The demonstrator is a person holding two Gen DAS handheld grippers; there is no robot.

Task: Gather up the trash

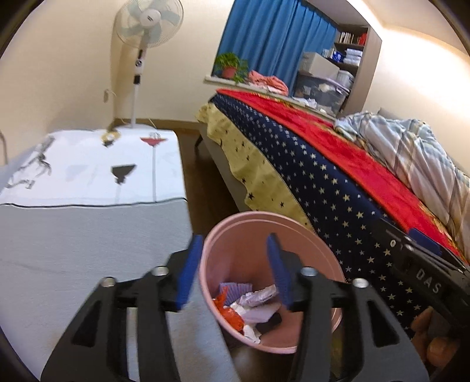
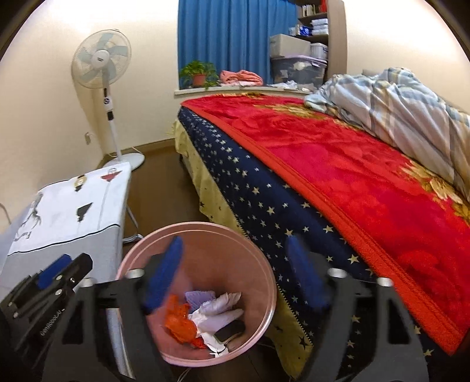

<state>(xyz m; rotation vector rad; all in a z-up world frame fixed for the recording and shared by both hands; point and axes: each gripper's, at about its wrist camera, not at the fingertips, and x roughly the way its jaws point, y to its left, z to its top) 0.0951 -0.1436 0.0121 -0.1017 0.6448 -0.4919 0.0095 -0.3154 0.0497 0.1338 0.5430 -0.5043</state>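
A pink trash bin (image 1: pixel 264 229) stands on the floor between the covered table and the bed; it also shows in the right wrist view (image 2: pixel 205 227). Inside lie crumpled trash pieces: an orange wrapper (image 1: pixel 232 316) (image 2: pixel 179 321), white paper (image 1: pixel 258 305) (image 2: pixel 217 311), a purple piece (image 2: pixel 199 296) and a dark item (image 2: pixel 230 329). My left gripper (image 1: pixel 232 270) is open and empty just above the bin's near rim. My right gripper (image 2: pixel 235 276) is open and empty above the bin. The left gripper's body (image 2: pixel 50 288) shows at the lower left of the right wrist view.
A table with a white printed cloth (image 1: pixel 88 170) stands left of the bin. A bed with a red blanket (image 2: pixel 352 176), a starred navy sheet (image 1: pixel 323 188) and a striped duvet (image 2: pixel 396 105) lies right. A standing fan (image 1: pixel 148 23) and a potted plant (image 2: pixel 199 73) are at the back.
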